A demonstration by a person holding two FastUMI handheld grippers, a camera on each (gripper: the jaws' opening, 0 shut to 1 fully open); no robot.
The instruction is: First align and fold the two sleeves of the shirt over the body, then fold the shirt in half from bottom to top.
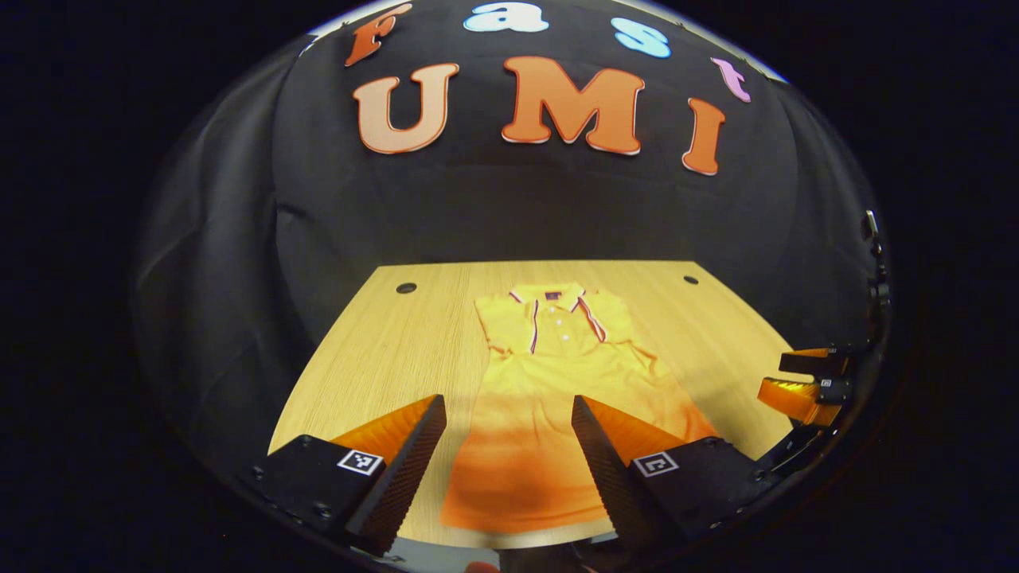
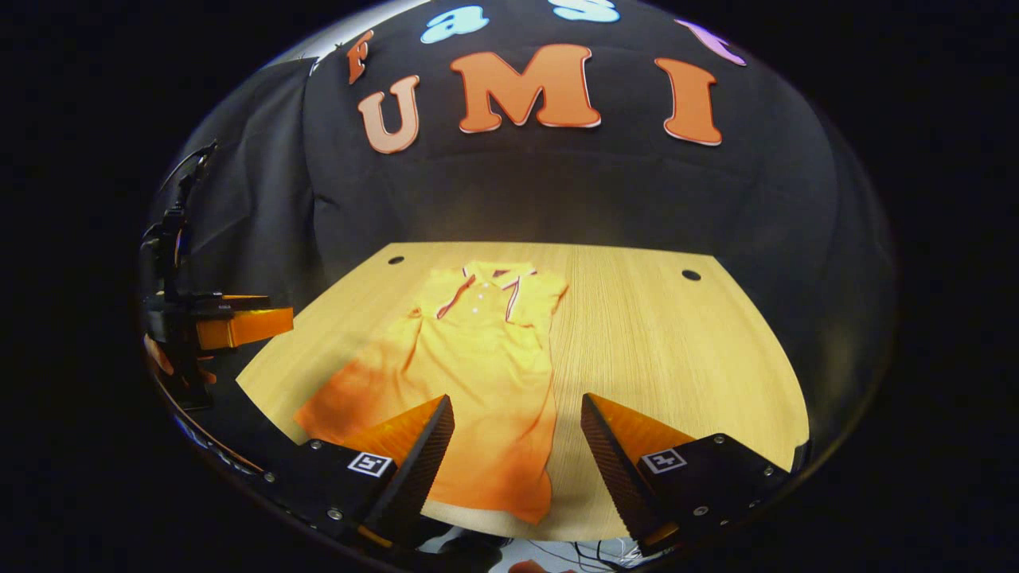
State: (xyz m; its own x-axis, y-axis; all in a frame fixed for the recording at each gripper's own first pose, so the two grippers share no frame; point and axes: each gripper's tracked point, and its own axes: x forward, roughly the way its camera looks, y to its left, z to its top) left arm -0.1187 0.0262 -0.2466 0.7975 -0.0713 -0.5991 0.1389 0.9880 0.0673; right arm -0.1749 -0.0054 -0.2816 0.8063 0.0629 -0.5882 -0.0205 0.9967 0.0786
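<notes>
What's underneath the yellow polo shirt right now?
The yellow polo shirt lies flat, directly on the wooden table. Whether anything sits beneath the fabric cannot be seen; it covers that part of the table.

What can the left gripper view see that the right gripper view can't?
Left gripper view: the right tool seen from outside, open, by the table's right side. Right gripper view: the left tool seen from outside, at the picture's left edge. Both: the yellow-orange collared polo shirt lying flat on the light wooden table, collar far, hem near.
</notes>
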